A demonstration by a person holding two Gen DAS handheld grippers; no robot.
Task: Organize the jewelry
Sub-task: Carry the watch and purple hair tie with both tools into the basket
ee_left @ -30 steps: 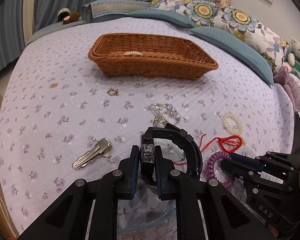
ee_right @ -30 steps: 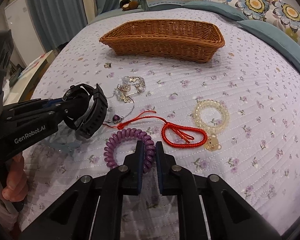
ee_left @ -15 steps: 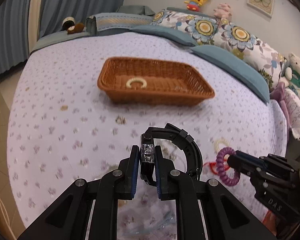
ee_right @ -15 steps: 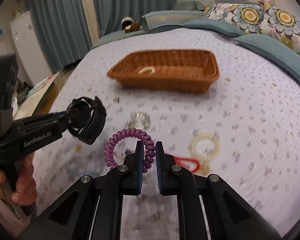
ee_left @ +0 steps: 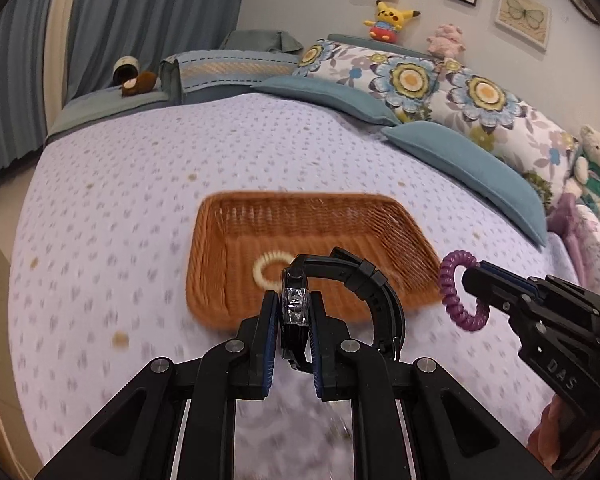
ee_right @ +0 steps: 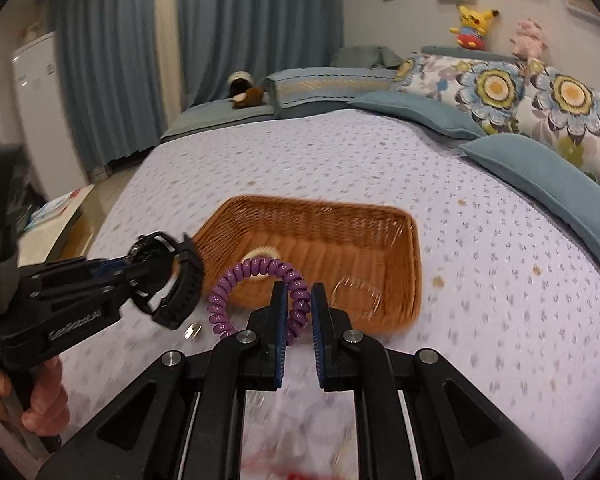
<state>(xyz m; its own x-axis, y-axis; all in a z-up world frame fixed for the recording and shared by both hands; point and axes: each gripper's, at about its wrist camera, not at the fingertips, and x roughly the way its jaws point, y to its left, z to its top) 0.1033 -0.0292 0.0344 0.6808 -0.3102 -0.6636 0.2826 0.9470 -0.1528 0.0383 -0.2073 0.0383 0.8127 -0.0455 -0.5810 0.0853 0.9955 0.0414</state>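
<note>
Left gripper was clamped on the black chunky wristwatch, held in the air just short of the brown rectangular wicker basket. Right gripper was pinched on the purple spiral coil hair tie, also airborne at the basket's near edge. A cream bead bracelet lay inside the basket, on the lilac floral quilted bedspread. Both views were motion-blurred.
</note>
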